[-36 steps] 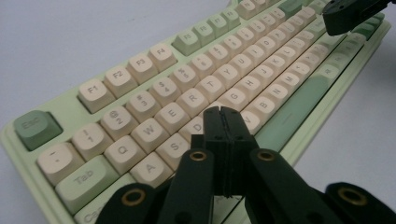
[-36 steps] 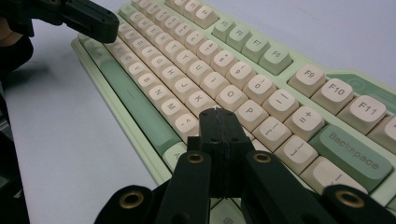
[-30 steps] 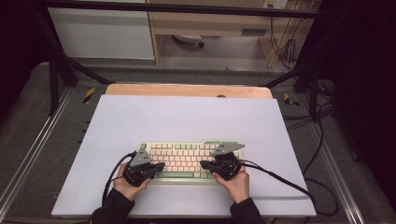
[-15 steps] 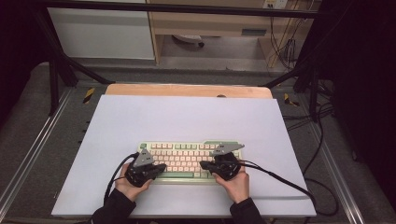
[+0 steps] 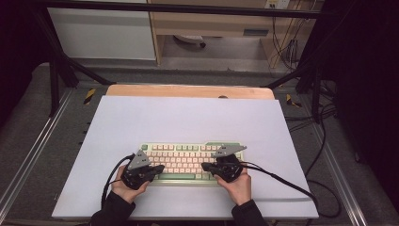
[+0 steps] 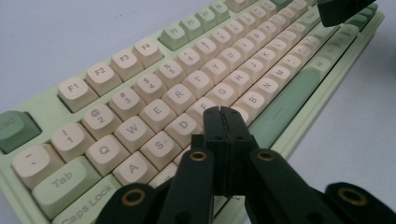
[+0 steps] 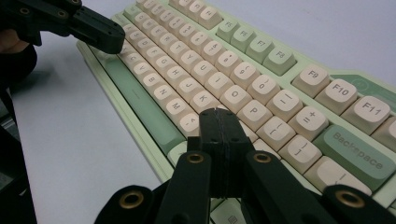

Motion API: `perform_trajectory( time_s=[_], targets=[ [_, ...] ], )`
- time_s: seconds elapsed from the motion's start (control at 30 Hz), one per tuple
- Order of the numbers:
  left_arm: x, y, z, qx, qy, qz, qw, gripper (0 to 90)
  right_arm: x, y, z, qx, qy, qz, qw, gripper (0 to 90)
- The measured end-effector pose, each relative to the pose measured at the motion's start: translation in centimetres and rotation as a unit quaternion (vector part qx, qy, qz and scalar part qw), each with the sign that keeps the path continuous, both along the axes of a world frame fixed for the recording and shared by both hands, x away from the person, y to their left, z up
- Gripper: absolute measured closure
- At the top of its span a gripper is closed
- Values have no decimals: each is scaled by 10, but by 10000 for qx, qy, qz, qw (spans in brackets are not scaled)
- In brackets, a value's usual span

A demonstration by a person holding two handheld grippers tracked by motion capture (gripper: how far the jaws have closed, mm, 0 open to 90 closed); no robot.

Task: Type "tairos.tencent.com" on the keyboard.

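The person is wearing dark sleeves, and each black gripper — left gripper (image 5: 160,168), right gripper (image 5: 205,166) — is showing brass-ringed pivot screws, a grey three-cornered plate and a trailing black cable.

keyboard (image 5: 188,160) on table (image 5: 188,117), near edge | grippers above its ends

surface: white table (image 5: 188,117) | on it: green-and-cream keyboard (image 5: 188,160)
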State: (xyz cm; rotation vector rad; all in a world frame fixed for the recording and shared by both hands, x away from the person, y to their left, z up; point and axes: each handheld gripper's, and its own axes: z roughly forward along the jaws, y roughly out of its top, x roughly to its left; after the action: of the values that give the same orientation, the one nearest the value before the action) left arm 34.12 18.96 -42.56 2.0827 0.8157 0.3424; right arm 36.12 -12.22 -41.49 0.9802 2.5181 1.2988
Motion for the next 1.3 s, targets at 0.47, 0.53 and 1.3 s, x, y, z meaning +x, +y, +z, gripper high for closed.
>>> perform_trajectory(
  time_s=[0.47,0.53,1.3],
  targets=[
    [-2,22,6,-172,-64,209,9996,899,1,2,-1,94,62,-41,9999,900],
    [-2,23,7,-191,-70,215,9996,899,1,3,0,102,34,-45,9999,900],
    [0,30,6,-231,-57,273,9993,899,20,26,-1,-5,1,-279,9996,900]
  ],
)
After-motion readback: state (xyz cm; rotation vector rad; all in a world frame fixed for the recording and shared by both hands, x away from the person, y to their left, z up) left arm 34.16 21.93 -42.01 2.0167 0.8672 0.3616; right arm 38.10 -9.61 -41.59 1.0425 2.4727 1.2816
